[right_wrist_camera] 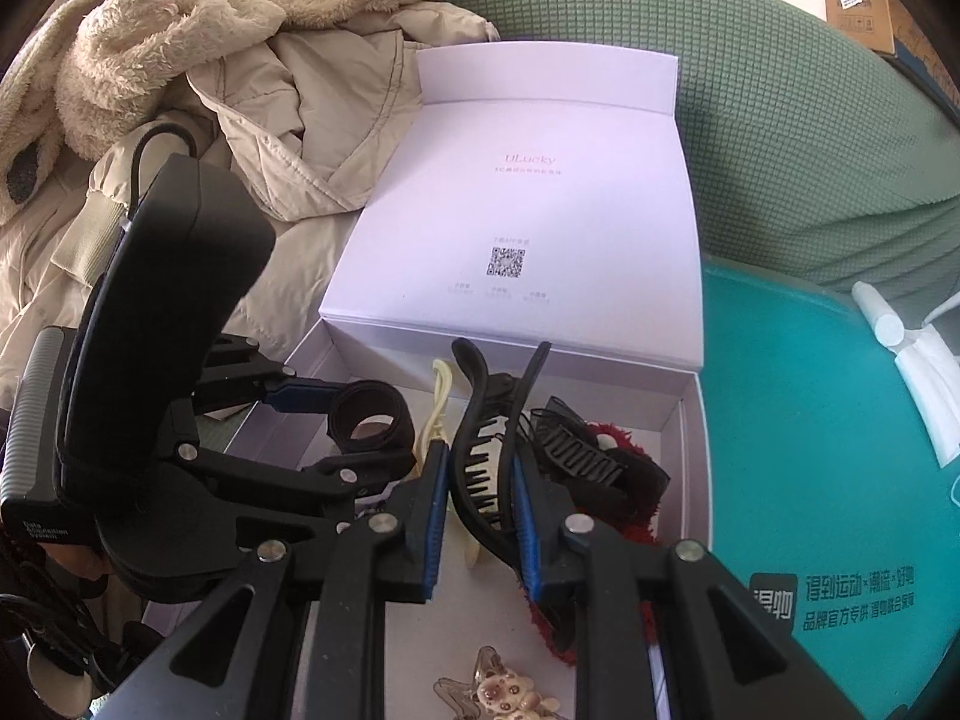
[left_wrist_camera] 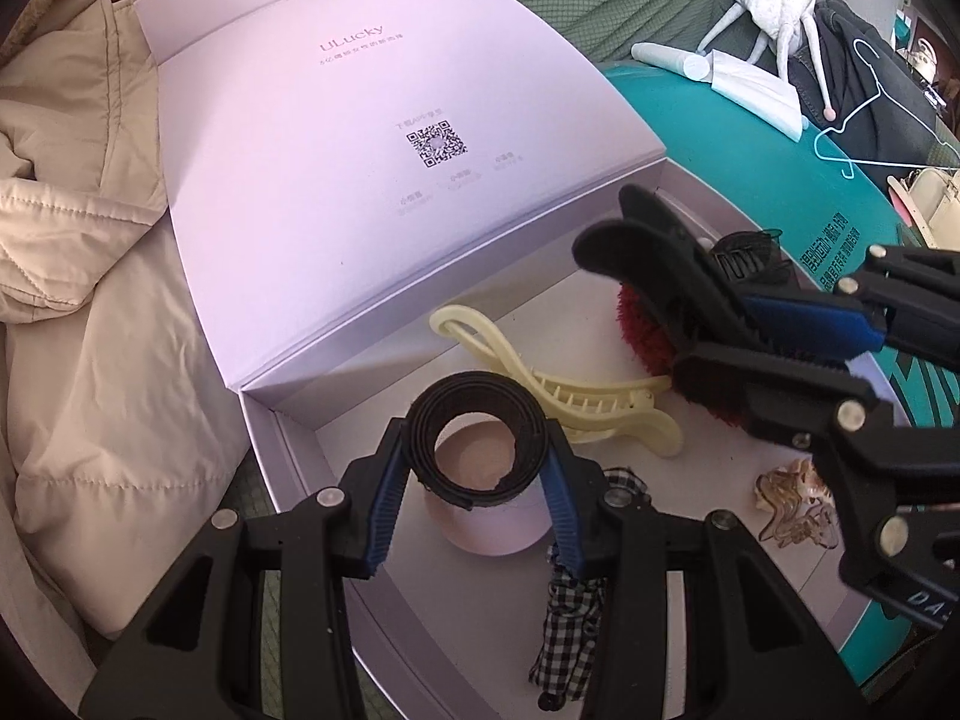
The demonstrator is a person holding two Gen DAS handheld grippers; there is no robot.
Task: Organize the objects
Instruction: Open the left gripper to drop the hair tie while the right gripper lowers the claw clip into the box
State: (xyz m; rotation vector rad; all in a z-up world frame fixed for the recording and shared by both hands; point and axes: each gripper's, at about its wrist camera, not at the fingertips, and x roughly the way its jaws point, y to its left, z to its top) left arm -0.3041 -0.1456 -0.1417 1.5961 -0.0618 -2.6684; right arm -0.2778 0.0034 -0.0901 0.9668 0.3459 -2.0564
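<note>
An open white box (left_wrist_camera: pixel 288 450) (right_wrist_camera: pixel 690 420) lies on the sofa with its lid (left_wrist_camera: pixel 360 150) folded back. My left gripper (left_wrist_camera: pixel 474 450) is shut on a rolled black band (left_wrist_camera: pixel 477 441) (right_wrist_camera: pixel 372 414), held over the box's left part. My right gripper (right_wrist_camera: pixel 486 498) (left_wrist_camera: pixel 774 330) is shut on a long black hair claw (right_wrist_camera: pixel 486 456) (left_wrist_camera: pixel 654 252), held over the box's middle. In the box lie a cream hair claw (left_wrist_camera: pixel 576 396) (right_wrist_camera: pixel 441 396), a red fuzzy piece (left_wrist_camera: pixel 648 324) (right_wrist_camera: pixel 624 516), a checked scrunchie (left_wrist_camera: pixel 570 618) and an amber clip (left_wrist_camera: pixel 792 504) (right_wrist_camera: pixel 504 690).
A beige padded coat (left_wrist_camera: pixel 78 300) (right_wrist_camera: pixel 288 120) lies left of the box. A teal bag (left_wrist_camera: pixel 840 192) (right_wrist_camera: pixel 810 450) lies to the right, with a white tube (left_wrist_camera: pixel 666 57), folded white cloth (left_wrist_camera: pixel 762 90) and a wire hanger (left_wrist_camera: pixel 870 114) behind. The green sofa back (right_wrist_camera: pixel 780 120) rises behind.
</note>
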